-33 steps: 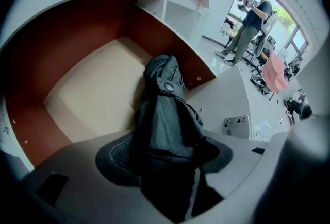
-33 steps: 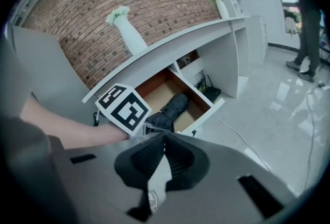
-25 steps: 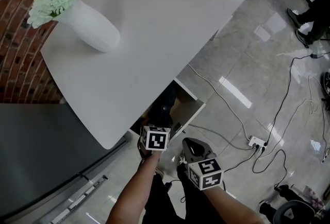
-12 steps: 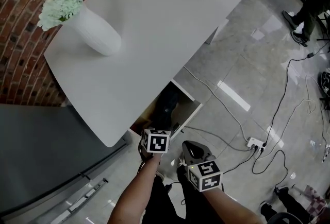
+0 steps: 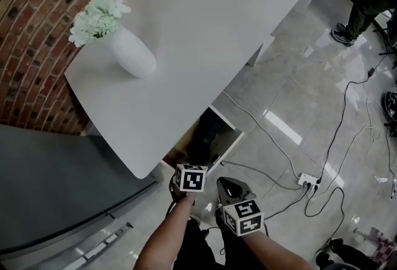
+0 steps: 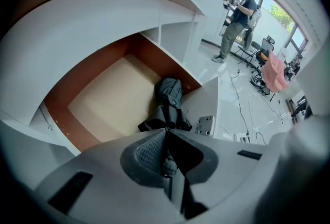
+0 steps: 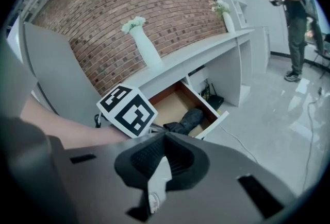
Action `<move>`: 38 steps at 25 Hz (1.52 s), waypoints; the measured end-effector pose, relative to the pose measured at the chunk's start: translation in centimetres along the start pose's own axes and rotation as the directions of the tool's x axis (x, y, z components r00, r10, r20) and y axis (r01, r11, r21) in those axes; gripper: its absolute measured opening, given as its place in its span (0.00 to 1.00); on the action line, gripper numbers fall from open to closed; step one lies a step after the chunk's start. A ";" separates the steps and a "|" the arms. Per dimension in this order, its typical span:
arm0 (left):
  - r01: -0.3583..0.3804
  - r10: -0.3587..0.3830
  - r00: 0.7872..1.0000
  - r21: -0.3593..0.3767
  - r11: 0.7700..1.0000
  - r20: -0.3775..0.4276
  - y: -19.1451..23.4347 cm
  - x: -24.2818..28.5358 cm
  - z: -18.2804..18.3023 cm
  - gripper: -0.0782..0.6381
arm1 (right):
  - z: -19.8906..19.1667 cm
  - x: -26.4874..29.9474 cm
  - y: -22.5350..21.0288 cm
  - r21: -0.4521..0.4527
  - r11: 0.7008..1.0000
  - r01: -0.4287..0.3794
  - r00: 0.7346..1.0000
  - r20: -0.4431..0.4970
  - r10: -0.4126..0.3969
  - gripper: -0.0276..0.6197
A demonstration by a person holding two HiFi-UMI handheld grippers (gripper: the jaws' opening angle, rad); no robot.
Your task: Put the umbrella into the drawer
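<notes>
**Umbrella lying in the open drawer**

A black, folded umbrella point(image 6: 168, 105) is seen lying flat inside the drawer point(image 6: 98, 99), along the inner side of its white front panel. The drawer is pulled out. Its bottom is of light wood and its inner walls are reddish-brown.

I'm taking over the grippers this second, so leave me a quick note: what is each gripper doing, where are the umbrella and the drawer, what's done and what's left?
Left gripper: jaws have just been closing and are now shut, nothing between them.
Right gripper: shut, empty.
Umbrella: folded, lying inside the drawer, free of both grippers.
Done: the umbrella is in the drawer.
Left: the drawer stands pulled out; pushing it shut is probably the only step remaining, if that is wanted.
</notes>
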State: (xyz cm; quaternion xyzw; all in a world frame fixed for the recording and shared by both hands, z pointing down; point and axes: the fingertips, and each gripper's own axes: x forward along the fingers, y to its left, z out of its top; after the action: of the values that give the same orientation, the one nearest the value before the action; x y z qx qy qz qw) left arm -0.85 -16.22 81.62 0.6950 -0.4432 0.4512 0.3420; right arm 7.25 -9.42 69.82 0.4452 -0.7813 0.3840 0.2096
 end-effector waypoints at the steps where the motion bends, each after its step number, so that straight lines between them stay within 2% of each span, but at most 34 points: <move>1: 0.002 -0.002 1.000 0.002 1.000 0.000 0.1 0.0 -0.1 0.15 | 0.0 -0.1 0.2 -0.003 1.000 -0.001 1.000 0.000 0.001 0.07; 10: -0.005 0.006 0.999 -0.015 1.000 0.047 0.8 -1.2 -0.3 0.12 | -1.1 -0.5 1.4 -0.017 1.000 0.001 1.000 -0.018 -0.001 0.07; 16: -0.010 0.011 0.999 -0.021 1.000 0.051 1.2 -3.6 -0.7 0.12 | 0.0 -1.5 2.7 -0.031 1.000 0.006 1.000 -0.006 -0.006 0.07; 22: 0.052 -0.046 0.995 -0.074 0.996 0.083 0.2 -6.3 -0.7 0.12 | 1.4 -3.1 4.2 -0.088 0.996 0.018 1.000 0.003 -0.017 0.07; 26: 0.119 -0.109 0.991 -0.133 0.984 0.079 -1.1 -7.7 -1.7 0.12 | 1.7 -4.4 5.4 -0.106 0.994 0.022 1.000 -0.004 -0.022 0.07; 30: 0.148 -0.128 0.985 -0.200 0.968 0.113 -1.5 -9.8 -1.6 0.12 | 1.9 -5.5 6.1 -0.113 0.993 0.028 1.000 -0.009 -0.029 0.07; 34: 0.177 -0.133 0.975 -0.263 0.948 0.176 -1.1 -12.5 -0.8 0.12 | 1.9 -6.3 7.2 -0.114 0.993 0.031 0.999 -0.010 -0.032 0.07; 38: 0.210 -0.141 0.961 -0.295 0.932 0.239 -0.7 -14.9 0.0 0.12 | 2.3 -6.8 8.3 -0.132 0.991 0.023 1.000 -0.003 -0.024 0.07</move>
State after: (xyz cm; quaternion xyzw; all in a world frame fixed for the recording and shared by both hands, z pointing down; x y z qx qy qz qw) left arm -3.22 -11.38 67.69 0.7122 -0.4800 0.2641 0.4389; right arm 3.71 -5.02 60.43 0.4385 -0.7993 0.3299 0.2448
